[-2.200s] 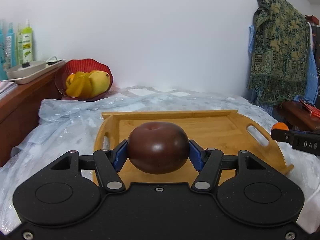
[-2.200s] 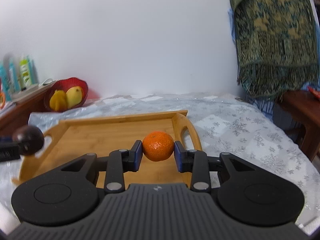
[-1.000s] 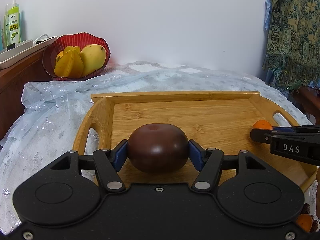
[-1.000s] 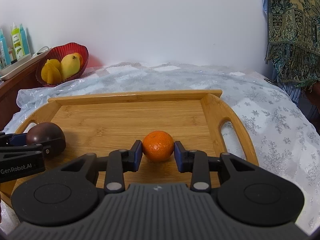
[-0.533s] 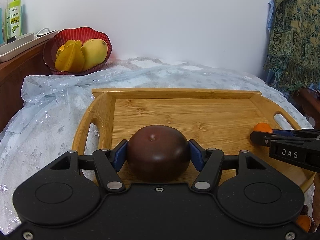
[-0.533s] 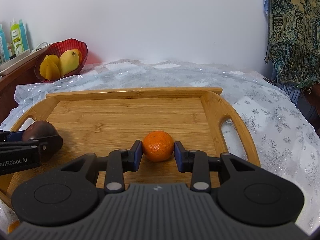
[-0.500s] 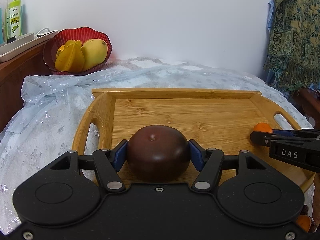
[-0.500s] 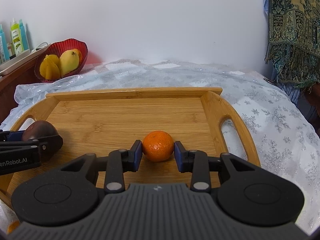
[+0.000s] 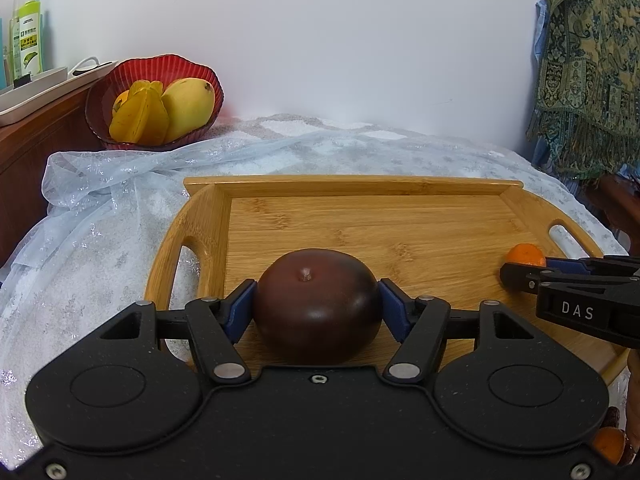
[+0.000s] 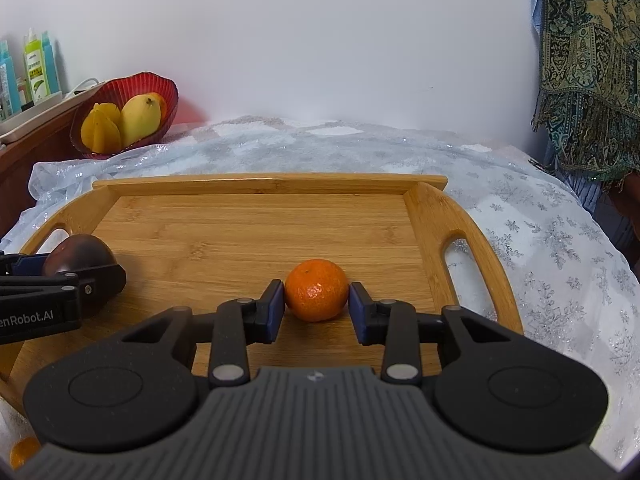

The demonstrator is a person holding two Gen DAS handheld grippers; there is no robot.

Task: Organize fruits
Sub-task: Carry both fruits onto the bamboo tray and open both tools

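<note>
Fruit sits on the bamboo tray (image 10: 424, 216): the left gripper (image 9: 316, 306) marked "GenRobot.AI" pinches a dark plum (image 9: 316, 304), the "DAS" right gripper's (image 10: 316, 306) opening jaws flank a tangerine (image 10: 316, 290), and a red bowl (image 9: 120, 76) holds a mango (image 9: 188, 104).

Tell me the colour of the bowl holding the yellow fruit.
The bowl is translucent red with a ribbed, scalloped rim, clearest in the left wrist view.

The left gripper (image 9: 316, 306) clamps a dark brown fruit (image 9: 317, 306) resting on the wooden tray (image 9: 400, 216). At right, the right gripper (image 9: 520, 268) flanks a small orange (image 9: 524, 254).
</note>
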